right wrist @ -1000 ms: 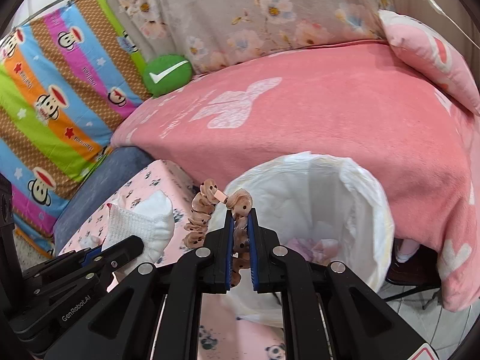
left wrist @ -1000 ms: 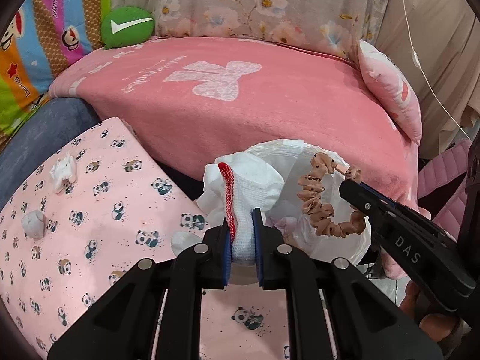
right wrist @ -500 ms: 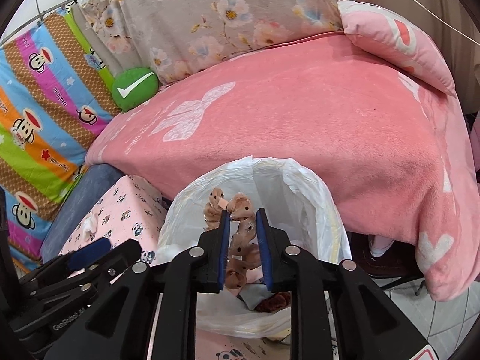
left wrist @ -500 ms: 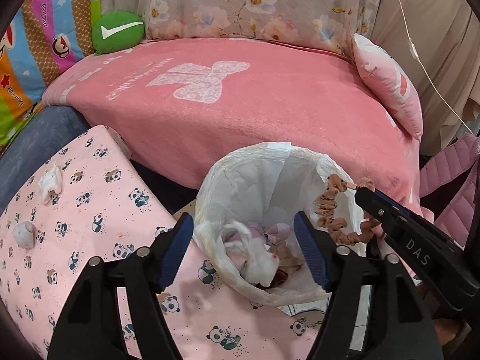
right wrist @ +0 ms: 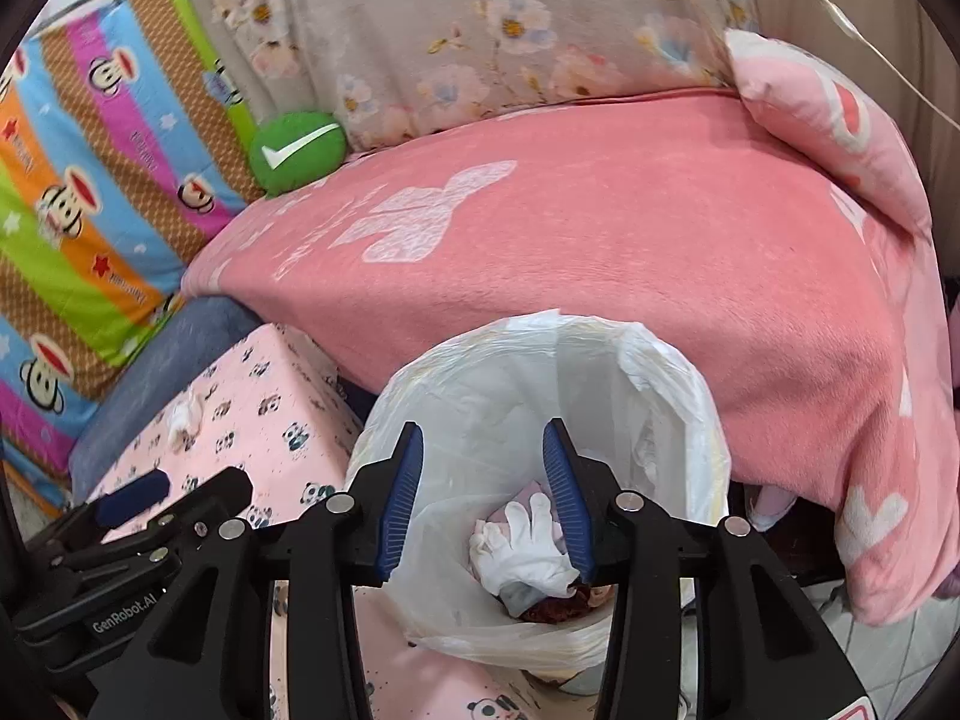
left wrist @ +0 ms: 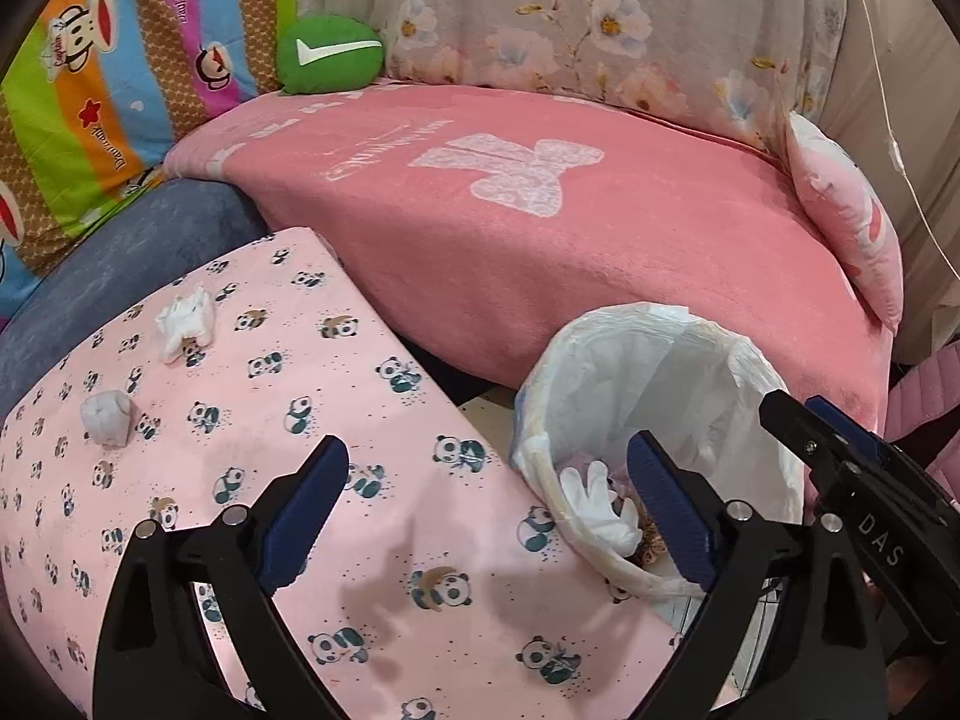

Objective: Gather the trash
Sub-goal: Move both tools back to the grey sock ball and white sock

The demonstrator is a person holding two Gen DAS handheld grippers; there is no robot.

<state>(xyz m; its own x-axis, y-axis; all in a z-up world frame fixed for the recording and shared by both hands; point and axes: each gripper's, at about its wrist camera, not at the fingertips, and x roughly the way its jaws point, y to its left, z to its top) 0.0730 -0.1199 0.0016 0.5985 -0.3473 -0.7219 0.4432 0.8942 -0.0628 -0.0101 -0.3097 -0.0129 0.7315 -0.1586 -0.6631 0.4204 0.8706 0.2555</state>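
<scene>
both claws empty over the lined bin

left claw (left wrist: 486, 510): jaws spread very wide and opening, nothing between the blue pads. it hangs over the near corner of the pink panda-print counter (left wrist: 372, 396), its right finger reaching over the rim of the bin.

right claw (right wrist: 483, 498): jaws about half apart and opening, nothing gripped; it sits directly above the mouth of the white plastic-lined trash bin (right wrist: 678, 372), pointing down into it.

bin stands on the floor between the counter and the pink blanket-covered bed (right wrist: 600, 252), just beside both. inside it, at the bottom: a white fabric glove (right wrist: 528, 540) on top, with darker brownish scraps under it that i cannot make out.

still on the counter, well apart from the bin, toward its far left side: one crumpled white tissue wad (left wrist: 185, 324) and one smaller balled white tissue (left wrist: 107, 417), near each other but not touching.

round green cushion with a white tick mark (left wrist: 330, 54) sits at the head of the bed.
</scene>
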